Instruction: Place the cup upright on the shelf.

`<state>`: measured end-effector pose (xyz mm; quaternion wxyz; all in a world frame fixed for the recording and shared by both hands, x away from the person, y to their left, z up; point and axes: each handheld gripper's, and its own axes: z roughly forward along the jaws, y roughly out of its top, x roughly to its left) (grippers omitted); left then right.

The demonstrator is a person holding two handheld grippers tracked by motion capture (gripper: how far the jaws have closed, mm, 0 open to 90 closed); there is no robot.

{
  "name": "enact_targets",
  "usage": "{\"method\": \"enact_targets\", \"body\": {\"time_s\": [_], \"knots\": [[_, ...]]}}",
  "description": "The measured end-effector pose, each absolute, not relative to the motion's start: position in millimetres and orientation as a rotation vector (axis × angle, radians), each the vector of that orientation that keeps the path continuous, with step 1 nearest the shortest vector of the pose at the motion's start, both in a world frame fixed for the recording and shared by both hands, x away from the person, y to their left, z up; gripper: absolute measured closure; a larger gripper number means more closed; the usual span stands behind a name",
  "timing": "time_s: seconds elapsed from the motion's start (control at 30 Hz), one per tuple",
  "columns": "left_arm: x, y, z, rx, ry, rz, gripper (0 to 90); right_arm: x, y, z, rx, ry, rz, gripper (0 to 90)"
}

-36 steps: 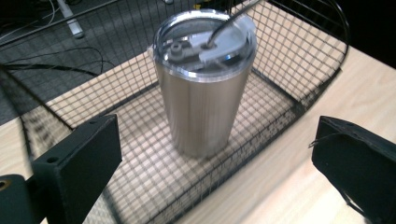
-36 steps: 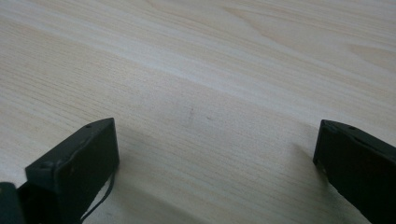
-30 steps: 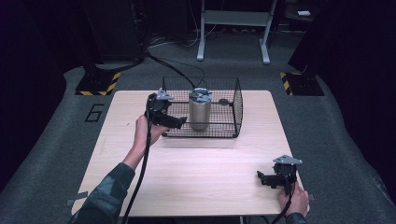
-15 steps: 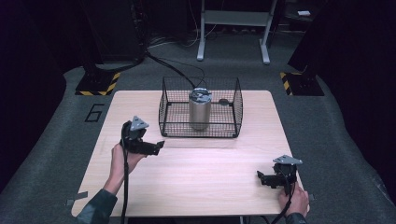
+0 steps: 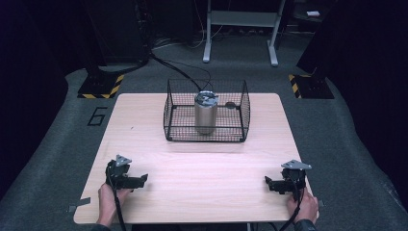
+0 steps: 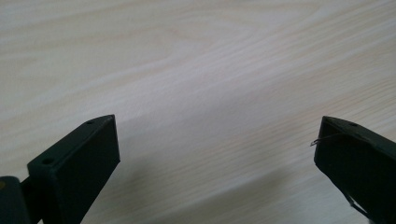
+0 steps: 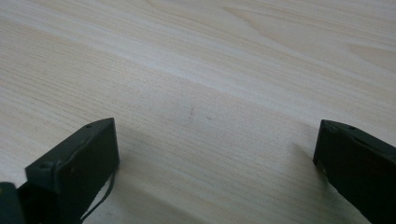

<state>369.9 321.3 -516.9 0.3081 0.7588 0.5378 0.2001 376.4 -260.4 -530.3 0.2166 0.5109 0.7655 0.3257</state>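
**Both hand-held grippers down at the near desk edge, can standing in the basket**

I see the left hand-held gripper [image 5: 143, 179] low over the near left part of the desk [image 5: 144, 125], held in a hand [image 5: 109, 199] that comes in from the bottom edge. Its jaws point toward the middle of the desk. In the left gripper view the two black jaws stand wide apart, with bare pale wood between them and nothing pinched. A thin wire end sticks off the tip of the jaw on that view's right side.

The right hand-held gripper [image 5: 267, 182] sits at the near right part of the desk, in the other hand [image 5: 303, 207], its jaws turned inward toward the left one. The right gripper view shows the same: jaws spread wide, only wood grain between them, a faint dark speck on the surface. The grey three-cornered plate tops each gripper in the high view. A cable trails from each back toward the bottom edge.

The metal can [image 5: 206, 113] stands upright inside the black wire basket [image 5: 243, 126], left of the basket's middle, lid end up. A small dark object [image 5: 231, 104] lies on the basket floor behind and to the right of the can; I cannot tell what it is. The basket stands on the far half of the desk, well apart from both grippers.

Off the desk, the floor [image 5: 57, 144] is grey carpet, with a "6" marked on it at left.
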Motion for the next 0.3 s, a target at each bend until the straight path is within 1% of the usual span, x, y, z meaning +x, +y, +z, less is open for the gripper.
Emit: {"method": "enact_targets", "body": {"time_s": [0.1, 0.13, 0.2, 0.3], "knots": [[366, 326, -528, 1.983, 1.446, 0.565, 0.0, 376, -260, -530, 1.415, 2.121, 0.902, 0.0], [366, 326, -528, 1.983, 1.446, 0.565, 0.0, 376, -260, -530, 1.415, 2.121, 0.902, 0.0], [363, 326, -531, 1.965, 1.434, 0.608, 0.0, 376, -260, -530, 1.416, 2.121, 0.902, 0.0], [363, 327, -533, 1.952, 1.42, 0.617, 0.0, 376, -260, -530, 1.416, 2.121, 0.902, 0.0]]}}
